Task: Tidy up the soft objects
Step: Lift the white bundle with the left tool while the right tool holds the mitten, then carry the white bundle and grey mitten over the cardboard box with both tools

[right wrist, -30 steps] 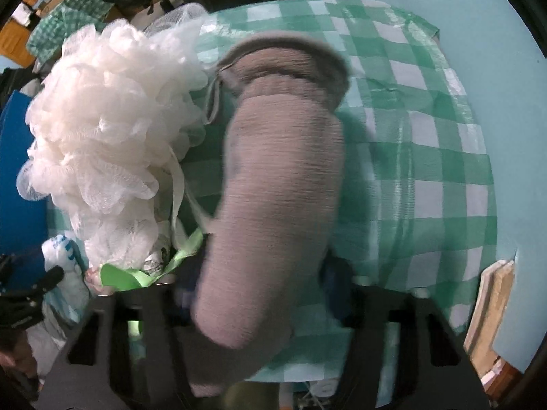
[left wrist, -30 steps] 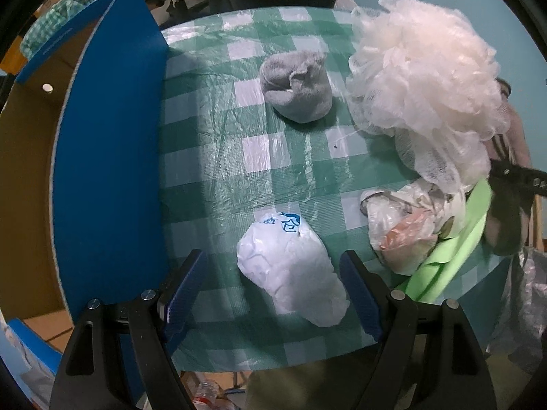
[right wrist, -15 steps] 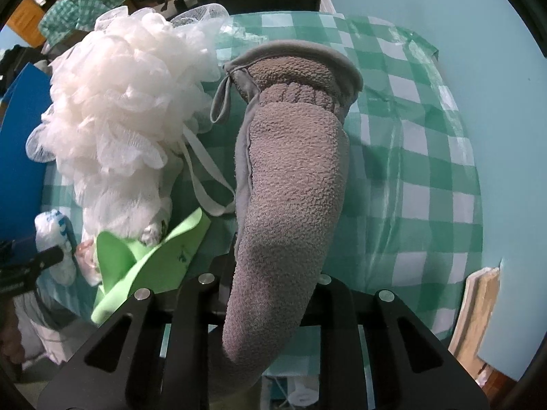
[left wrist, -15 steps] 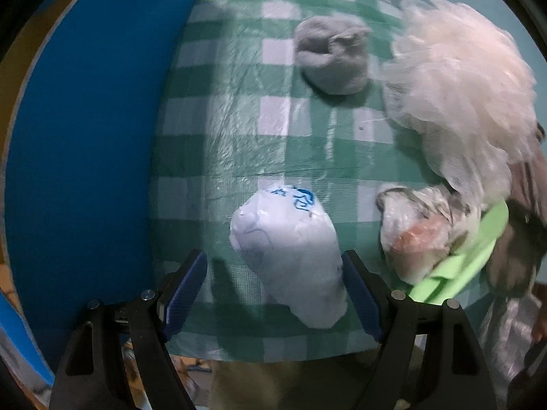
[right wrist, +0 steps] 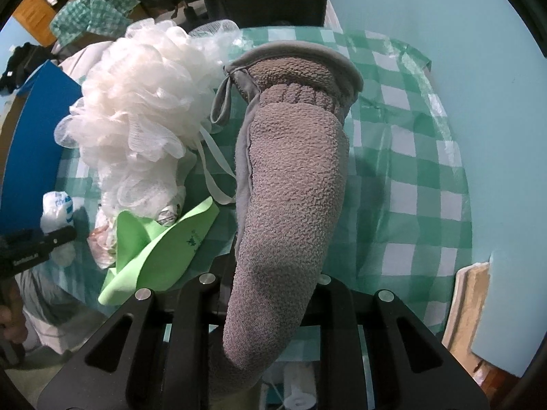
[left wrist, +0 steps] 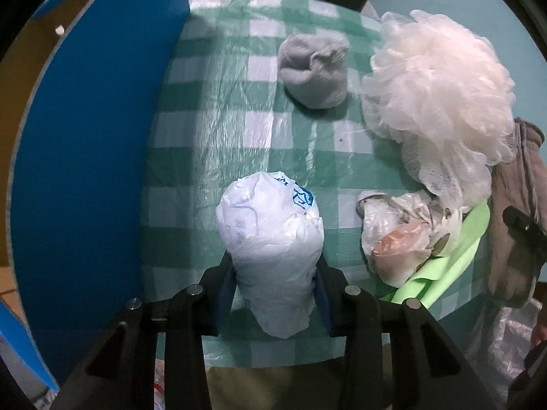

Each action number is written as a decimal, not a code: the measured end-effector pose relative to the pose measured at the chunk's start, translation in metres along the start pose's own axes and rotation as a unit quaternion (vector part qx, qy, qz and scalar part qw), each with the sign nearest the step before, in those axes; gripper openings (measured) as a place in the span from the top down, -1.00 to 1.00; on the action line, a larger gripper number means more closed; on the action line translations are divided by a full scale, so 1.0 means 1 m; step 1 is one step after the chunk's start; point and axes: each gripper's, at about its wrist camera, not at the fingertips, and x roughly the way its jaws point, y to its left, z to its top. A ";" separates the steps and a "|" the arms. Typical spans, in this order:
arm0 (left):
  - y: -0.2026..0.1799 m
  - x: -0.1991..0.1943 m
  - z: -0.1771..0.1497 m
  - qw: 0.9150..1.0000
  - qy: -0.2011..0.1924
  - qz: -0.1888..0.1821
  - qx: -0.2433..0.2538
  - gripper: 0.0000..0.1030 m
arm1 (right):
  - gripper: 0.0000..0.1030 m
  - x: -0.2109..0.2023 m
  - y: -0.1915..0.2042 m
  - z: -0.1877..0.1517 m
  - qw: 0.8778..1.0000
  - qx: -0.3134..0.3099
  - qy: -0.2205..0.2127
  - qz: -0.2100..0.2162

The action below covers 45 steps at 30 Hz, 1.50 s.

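Item, left gripper (left wrist: 273,283): I had it clamped on the white bag (left wrist: 271,235) at the table's (left wrist: 218,130) near edge, beside the blue box (left wrist: 85,157), probably its destination. Item, right gripper (right wrist: 270,294): pinched on the grey mitt (right wrist: 290,184), lifted clear for sorting.

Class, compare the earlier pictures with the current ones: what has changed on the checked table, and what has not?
The left gripper has shut its jaws on the white plastic bundle, which earlier lay between open jaws. The right gripper stays clamped on the brown mitt. The bath pouf, grey sock ball and green cloth lie as before.
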 end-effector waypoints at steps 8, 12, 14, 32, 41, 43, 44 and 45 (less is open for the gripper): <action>-0.014 -0.012 0.006 0.999 -0.024 0.009 0.027 0.21 | 0.61 -0.023 0.011 -0.003 1.000 -0.011 -0.012 -0.002; -0.021 -0.028 0.009 0.999 -0.037 0.009 0.038 0.21 | 0.61 -0.031 0.016 -0.007 1.000 -0.018 -0.016 -0.003; -0.026 -0.037 0.010 0.998 -0.043 0.008 0.043 0.21 | 0.61 -0.030 0.018 -0.002 1.000 -0.022 -0.017 -0.004; -0.026 -0.112 0.031 0.992 -0.093 0.008 0.085 0.21 | 0.61 -0.054 0.052 0.016 0.998 -0.043 -0.033 0.006; -0.017 -0.131 0.035 0.989 -0.114 0.008 0.091 0.21 | 0.61 -0.063 0.082 0.024 0.997 -0.064 -0.041 0.013; -0.013 -0.136 0.036 0.989 -0.119 0.008 0.092 0.21 | 0.61 -0.064 0.089 0.026 0.997 -0.068 -0.042 0.017; -0.011 -0.138 0.036 0.988 -0.121 0.009 0.091 0.21 | 0.61 -0.065 0.092 0.027 0.996 -0.071 -0.043 0.017; -0.010 -0.139 0.037 0.988 -0.122 0.009 0.091 0.21 | 0.61 -0.066 0.098 0.029 0.996 -0.075 -0.043 0.019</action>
